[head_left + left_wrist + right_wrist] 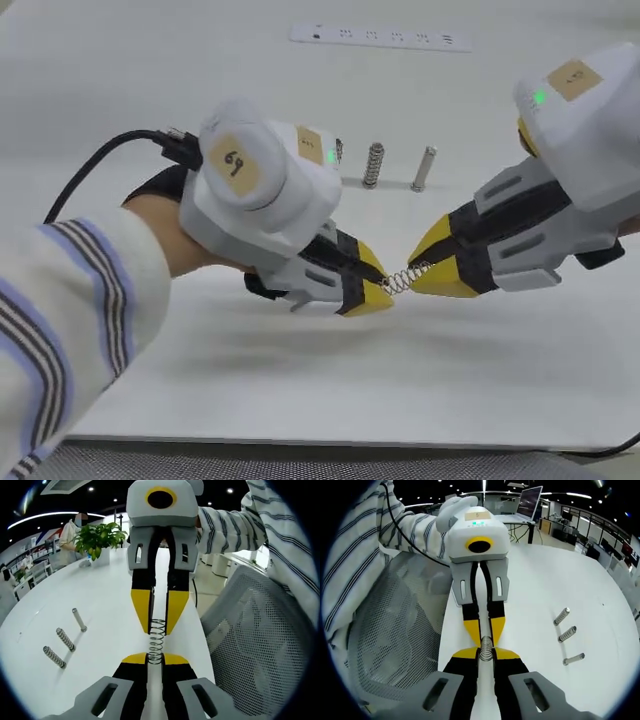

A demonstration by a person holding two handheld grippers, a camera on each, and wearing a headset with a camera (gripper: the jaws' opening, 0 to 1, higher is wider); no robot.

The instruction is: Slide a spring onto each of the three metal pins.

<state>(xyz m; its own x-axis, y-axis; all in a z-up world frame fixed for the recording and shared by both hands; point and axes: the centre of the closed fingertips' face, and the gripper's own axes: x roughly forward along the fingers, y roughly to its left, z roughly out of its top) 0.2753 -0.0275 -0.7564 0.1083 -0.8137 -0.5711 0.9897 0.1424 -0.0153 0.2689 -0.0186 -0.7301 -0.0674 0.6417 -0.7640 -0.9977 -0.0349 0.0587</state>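
Both ends of one spring (402,279) are pinched, just above the white table (300,380).
Tip to tip, the left gripper (383,292) and right gripper (417,277) each have jaws narrowed tight on one end. Farther back on the table stand a bare pin (424,168), a sprung pin (373,165) beside it, and a second sprung pin (53,657).

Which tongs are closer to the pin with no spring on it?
Right. The right tongs sit in front of the bare pin; the left tongs are farther off to the side, both gripping one spring.
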